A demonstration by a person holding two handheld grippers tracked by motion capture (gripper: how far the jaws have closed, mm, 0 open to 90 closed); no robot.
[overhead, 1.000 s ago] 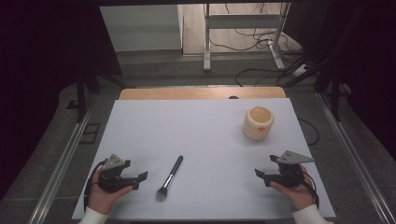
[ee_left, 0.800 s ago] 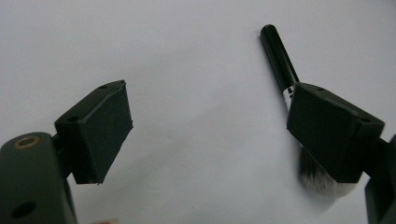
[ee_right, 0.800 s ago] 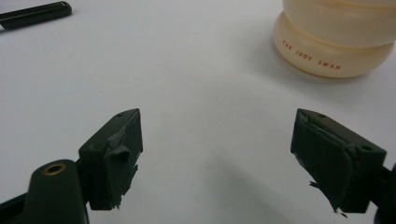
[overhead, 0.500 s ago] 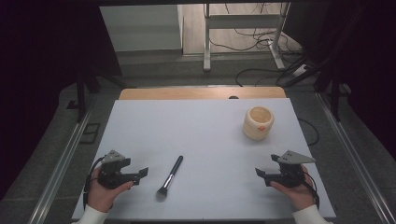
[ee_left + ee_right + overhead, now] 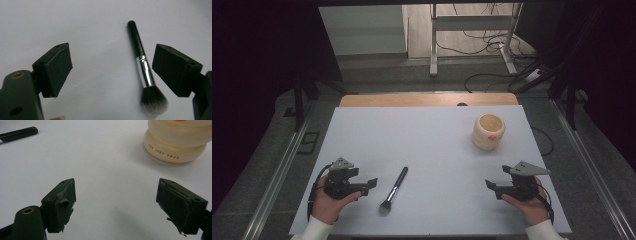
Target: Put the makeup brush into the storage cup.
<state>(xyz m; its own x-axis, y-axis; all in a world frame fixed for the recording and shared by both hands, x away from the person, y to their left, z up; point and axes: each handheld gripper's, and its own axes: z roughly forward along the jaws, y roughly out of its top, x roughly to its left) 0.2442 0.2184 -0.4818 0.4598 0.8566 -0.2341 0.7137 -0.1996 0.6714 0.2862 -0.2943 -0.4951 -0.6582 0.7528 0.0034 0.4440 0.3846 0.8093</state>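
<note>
1. While both hands rest near the front edge of the pale grey bench point(image 5: 427, 135), the work in hand appears to be the pickup of the black-handled makeup brush with a silver metal ferrule and dark soft bristles point(image 5: 394, 187).
2. Location: the brush lies flat on the bench, just beside the left tongs point(image 5: 371, 183), bristle end toward the person, handle slanting away. In the left gripper view it lies ahead of the jaws, nearer the right one point(image 5: 142, 67).
3. Left tongs point(image 5: 112, 72): jaws wide apart, nothing between the pads, nothing held.
4. Right tongs point(image 5: 488, 185): jaws spread wide point(image 5: 116, 205), empty, hovering over bare bench, well apart from the brush.
5. Handling, as judged: light, slim and stiff along the handle; glossy finish likely slippery and apt to roll. Bristles soft and would splay under pressure.
6. Best hold, as judged: across the handle near the ferrule, not on the bristles.
7. Also present: cream-coloured, rounded ribbed cup with an orange mark point(image 5: 488, 131), matte and smooth, standing upright at the bench's far right; small orange lettering on its lower band point(image 5: 163, 152).
</note>
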